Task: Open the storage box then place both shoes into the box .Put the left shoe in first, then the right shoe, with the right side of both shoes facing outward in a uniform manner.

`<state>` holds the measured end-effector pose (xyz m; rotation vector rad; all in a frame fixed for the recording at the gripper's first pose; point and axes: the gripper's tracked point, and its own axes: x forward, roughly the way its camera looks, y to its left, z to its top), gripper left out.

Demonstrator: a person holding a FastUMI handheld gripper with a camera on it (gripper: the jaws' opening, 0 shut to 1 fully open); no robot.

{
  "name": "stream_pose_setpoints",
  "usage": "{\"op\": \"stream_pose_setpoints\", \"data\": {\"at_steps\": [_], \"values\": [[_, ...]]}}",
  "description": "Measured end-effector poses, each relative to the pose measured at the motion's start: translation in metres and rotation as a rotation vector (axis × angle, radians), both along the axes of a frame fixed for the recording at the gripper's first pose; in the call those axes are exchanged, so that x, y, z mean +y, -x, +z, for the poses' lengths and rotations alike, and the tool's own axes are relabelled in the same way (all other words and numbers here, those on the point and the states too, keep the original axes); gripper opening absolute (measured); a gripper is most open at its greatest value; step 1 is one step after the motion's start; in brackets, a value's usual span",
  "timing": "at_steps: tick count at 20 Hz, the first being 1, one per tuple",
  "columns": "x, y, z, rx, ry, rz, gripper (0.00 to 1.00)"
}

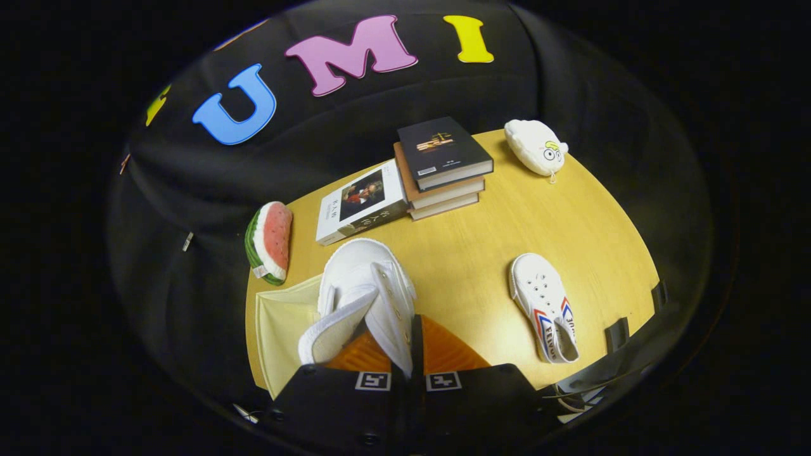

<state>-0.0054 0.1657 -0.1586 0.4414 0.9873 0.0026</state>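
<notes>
Wooden table [481,253] carried everything. Pale storage box [282,329] sat at table's near corner, beside fingers, under held shoe. Book stack [443,168] stood at far side, single book [361,202] just beside it. Watermelon toy [271,240] and white plush [535,147] lay at opposite table edges. Gripper [389,354] was nearly closed — clamped on white shoe [364,297] above box. Second shoe [548,307] lay apart on tabletop.

Storage box [279,329] — partly hidden behind held shoe [364,297].
</notes>
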Motion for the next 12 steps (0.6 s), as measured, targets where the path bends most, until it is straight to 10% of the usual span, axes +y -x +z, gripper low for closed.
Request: {"op": "stream_pose_setpoints", "data": {"at_steps": [12], "values": [[0.145,0.008,-0.055,0.184,-0.006,0.027,0.06]]}}
